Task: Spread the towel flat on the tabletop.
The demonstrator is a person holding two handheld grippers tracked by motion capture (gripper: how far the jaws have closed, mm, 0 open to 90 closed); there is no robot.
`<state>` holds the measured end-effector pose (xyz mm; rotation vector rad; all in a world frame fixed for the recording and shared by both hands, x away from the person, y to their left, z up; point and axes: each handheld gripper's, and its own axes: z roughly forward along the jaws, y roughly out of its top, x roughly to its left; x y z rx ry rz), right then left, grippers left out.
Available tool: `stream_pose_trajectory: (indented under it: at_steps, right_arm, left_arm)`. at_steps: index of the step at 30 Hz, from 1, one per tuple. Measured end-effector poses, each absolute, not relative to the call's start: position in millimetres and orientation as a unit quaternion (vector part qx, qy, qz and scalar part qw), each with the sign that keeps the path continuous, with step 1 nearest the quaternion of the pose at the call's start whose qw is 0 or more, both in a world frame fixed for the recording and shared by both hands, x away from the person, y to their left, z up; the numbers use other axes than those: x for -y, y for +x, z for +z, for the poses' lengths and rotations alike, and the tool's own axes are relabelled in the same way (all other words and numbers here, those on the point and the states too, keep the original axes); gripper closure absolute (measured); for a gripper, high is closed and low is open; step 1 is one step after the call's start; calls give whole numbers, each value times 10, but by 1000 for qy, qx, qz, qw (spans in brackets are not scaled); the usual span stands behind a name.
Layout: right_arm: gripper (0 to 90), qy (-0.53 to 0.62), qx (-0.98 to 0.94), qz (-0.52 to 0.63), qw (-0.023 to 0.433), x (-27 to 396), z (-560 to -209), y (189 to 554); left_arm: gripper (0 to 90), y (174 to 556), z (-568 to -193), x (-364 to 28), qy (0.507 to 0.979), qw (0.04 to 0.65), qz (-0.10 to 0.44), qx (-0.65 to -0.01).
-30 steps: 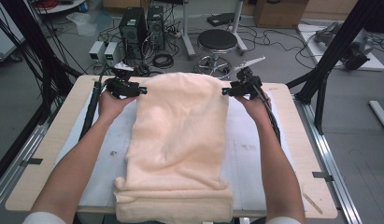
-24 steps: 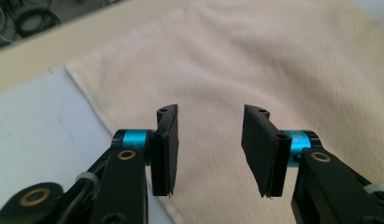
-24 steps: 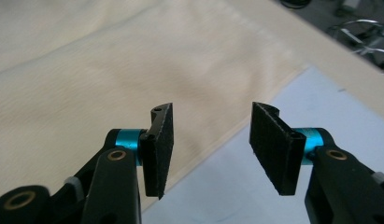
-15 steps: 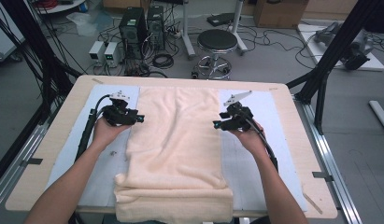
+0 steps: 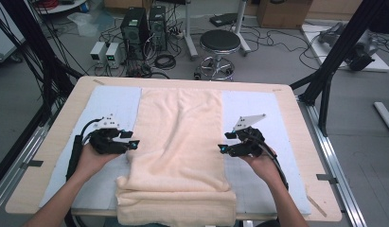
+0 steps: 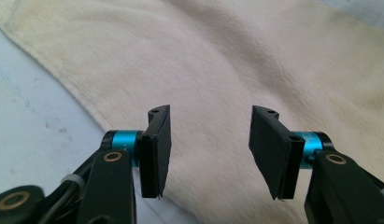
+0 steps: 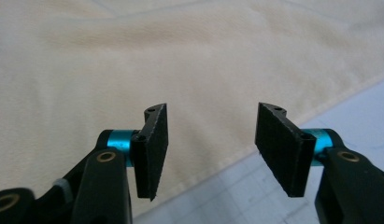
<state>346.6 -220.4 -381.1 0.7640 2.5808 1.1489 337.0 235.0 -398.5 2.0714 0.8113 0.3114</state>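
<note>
A cream towel lies lengthwise down the middle of a pale blue mat, and its near end is folded into a thick band at the table's front edge. My left gripper points at the towel's left edge, about halfway along. My right gripper faces the right edge opposite it. In the left gripper view the left gripper is open over the towel; its jaws have just been opening, with nothing between them. The right gripper is likewise open above the towel's hem, its jaws just opening.
The mat covers a wooden table. Black frame posts stand at the right, and dark cables hang at the left. Behind the table are a round stool, computer towers and floor cables.
Both hands have drawn back toward the person from the towel's far corners to its middle, sinking closer to the table. The towel's far end now lies flat.
</note>
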Motion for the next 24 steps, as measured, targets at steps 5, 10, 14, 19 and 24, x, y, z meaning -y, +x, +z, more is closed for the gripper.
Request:
stream_pose_trajectory:
  at_steps: [5,10,14,19,24]
  right_arm:
    - [458,244,-882,391,95,2134,-3943,3281]
    - [490,237,-896,367,81,2046,-4180,3172]
    - [551,235,-908,339,77,1974,-4327,3170]
    - [823,231,-908,344,68,1991,-4318,3188]
    - [859,234,-909,342,54,2067,-4302,3246]
  left_arm:
    - [508,3125,-4086,-2399,835,438,108,-315]
    - [583,3052,-4207,-2394,852,416,84,-305]
    - [610,3079,-4296,-2330,863,399,69,-303]
    - [752,3128,-4333,-2213,871,380,80,-301]
    - [894,3203,-4327,-2119,873,372,101,-300]
